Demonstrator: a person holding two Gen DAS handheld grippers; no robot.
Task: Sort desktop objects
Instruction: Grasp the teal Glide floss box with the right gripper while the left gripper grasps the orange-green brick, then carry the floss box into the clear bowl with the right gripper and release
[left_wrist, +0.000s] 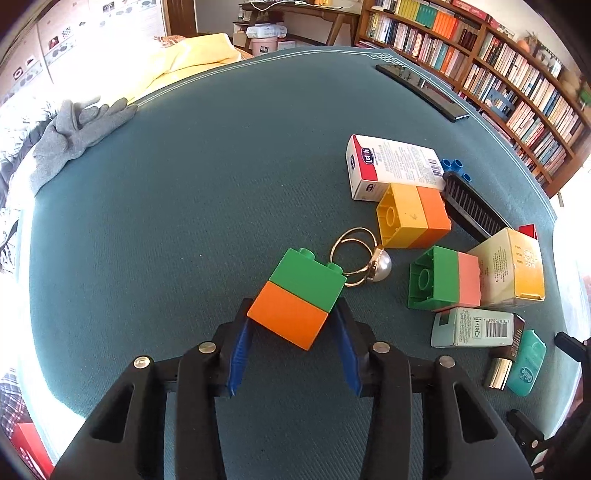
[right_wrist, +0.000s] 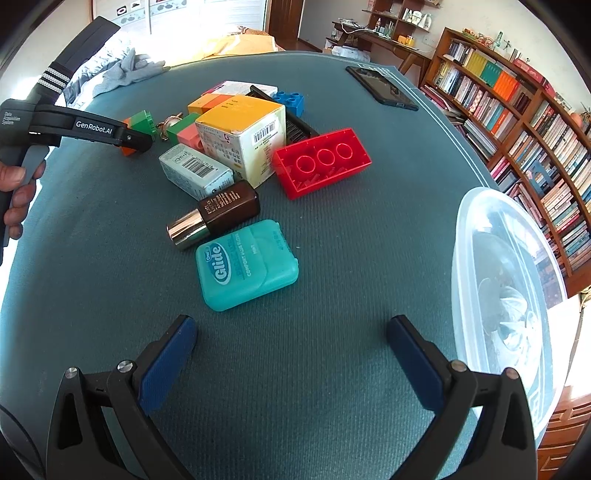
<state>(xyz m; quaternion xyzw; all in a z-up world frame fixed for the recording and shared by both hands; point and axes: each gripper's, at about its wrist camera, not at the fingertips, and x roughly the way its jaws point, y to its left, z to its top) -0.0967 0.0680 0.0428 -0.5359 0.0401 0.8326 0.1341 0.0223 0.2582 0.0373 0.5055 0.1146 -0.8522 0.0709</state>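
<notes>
My left gripper (left_wrist: 293, 314) is shut on a green-and-orange brick stack (left_wrist: 299, 295), gripping its orange lower half; the stack also shows in the right wrist view (right_wrist: 138, 127). A pearl ring (left_wrist: 364, 260) lies just behind it. A yellow-and-orange stack (left_wrist: 413, 216) and a green-and-pink stack (left_wrist: 445, 278) lie to the right. My right gripper (right_wrist: 291, 332) is open and empty above the mat, with a teal floss case (right_wrist: 245, 264) just ahead. A red brick (right_wrist: 321, 162) lies upside down further on.
A clear plastic tub (right_wrist: 506, 295) stands at the right edge. Small boxes (right_wrist: 242, 136), a brown bottle (right_wrist: 216, 214), a black comb (left_wrist: 471, 208), a blue brick (right_wrist: 291, 99), a phone (right_wrist: 382, 88) and a grey glove (left_wrist: 77, 131) lie on the green mat (left_wrist: 184, 221).
</notes>
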